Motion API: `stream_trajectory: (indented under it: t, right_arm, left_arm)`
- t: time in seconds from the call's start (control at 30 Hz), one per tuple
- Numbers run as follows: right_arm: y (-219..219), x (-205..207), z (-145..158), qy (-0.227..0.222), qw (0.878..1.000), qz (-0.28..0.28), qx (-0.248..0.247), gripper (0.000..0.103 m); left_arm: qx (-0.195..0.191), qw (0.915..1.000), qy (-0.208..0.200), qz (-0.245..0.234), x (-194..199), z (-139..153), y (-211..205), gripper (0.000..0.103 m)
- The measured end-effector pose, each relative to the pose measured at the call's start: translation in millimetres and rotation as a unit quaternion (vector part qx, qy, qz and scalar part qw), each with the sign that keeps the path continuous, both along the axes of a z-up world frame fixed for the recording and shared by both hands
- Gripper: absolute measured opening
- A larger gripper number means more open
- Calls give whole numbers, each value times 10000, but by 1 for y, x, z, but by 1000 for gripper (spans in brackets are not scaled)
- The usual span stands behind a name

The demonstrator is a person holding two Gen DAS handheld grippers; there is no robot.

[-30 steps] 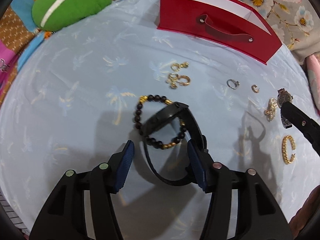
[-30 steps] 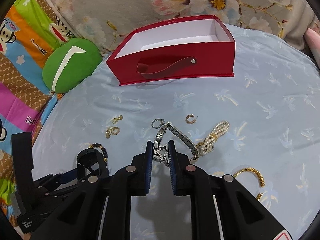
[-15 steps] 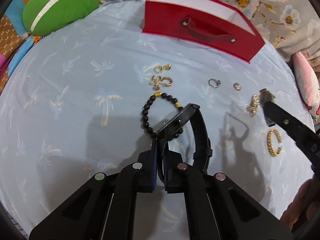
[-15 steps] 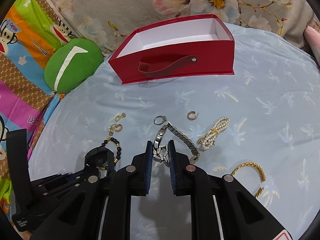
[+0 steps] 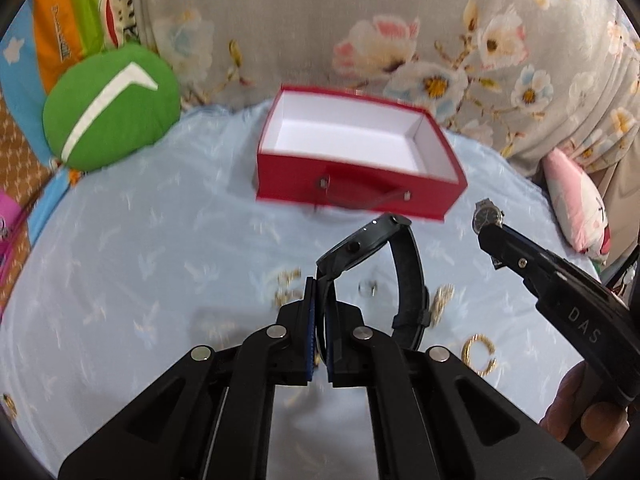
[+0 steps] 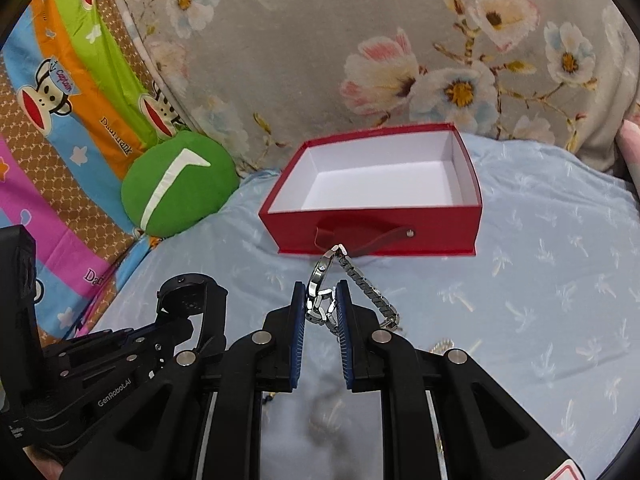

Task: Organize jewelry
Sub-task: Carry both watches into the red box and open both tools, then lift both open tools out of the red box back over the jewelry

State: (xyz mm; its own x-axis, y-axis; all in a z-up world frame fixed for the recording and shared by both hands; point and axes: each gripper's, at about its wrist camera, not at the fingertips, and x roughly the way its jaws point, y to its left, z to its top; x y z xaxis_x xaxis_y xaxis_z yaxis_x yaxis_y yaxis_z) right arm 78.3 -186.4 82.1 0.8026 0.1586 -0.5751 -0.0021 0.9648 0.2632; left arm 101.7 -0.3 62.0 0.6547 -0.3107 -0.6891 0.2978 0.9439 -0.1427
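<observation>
Fingers of the left gripper [image 5: 319, 312] are pressed together on the strap of a black round-faced wristwatch with a dark band [image 5: 372, 248], which is held clear of the light blue palm-printed bedsheet [image 5: 140, 260]. The right gripper [image 6: 321, 304] is seen pinching the silver metal link-bracelet watch [image 6: 326, 276] by its band, the loose end of which hangs down to one side. Both watches are carried in the air, short of the open red cardboard box with a white interior and a strap handle [image 6: 372, 232], which stands empty at the far side of the sheet. On the bedsheet below, blurred in the left wrist view, a gold open bangle [image 5: 478, 354] and several small gold and silver pieces are left lying. A green round cushion with a white stripe [image 5: 110, 106] is seen well to the left of the box.

The step in hand is judged to be the carrying of both watches toward the box. Next, each watch would need to be brought over the box's front wall and lowered inside before any release, with the dangling metal band kept from catching on the rim.
</observation>
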Motion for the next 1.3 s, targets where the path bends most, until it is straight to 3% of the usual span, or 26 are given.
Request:
stream_trajectory:
  t: [0.13,0.37,0.6,0.8,0.87,1.0,1.1,1.17,1.2,1.23,1.3]
  right_arm:
    - [-7,24,26,-278,9996,39,-76,14]
    - [-23,92,53,-523,9983,81,-250,14]
    - [-47,180,42,-233,9995,77,-195,14]
    - [-71,245,3,365,9993,21,113,17]
    - [-75,257,-9,502,9987,-59,66,23]
    - [-80,265,-14,521,9983,-259,-9,54]
    - [-81,258,-6,348,9989,-328,5,64]
    - [-80,249,1,201,9992,-347,10,69]
    - [-79,245,3,156,9992,-355,0,70]
    - [-77,242,5,130,9993,-351,-28,70]
    - [-74,238,6,125,9993,-334,-102,71]
  left_arm:
    - [66,9987,-493,55,29,34,-10,2]
    - [139,9951,-975,119,104,71,-34,2]
    - [393,9928,-1131,87,183,68,-77,2]
    - [754,9928,-915,158,248,32,-107,2]
    - [779,9944,-696,139,267,14,-111,8]
    - [961,9948,-279,162,288,-10,-113,40]
    - [903,9957,-54,196,290,-16,-106,56]
    - [667,9976,115,134,290,-16,-100,69]
    - [416,9988,253,44,291,-14,-95,87]
    - [293,9986,442,2,294,-14,-93,98]
    - [482,9949,886,35,302,-17,-94,98]
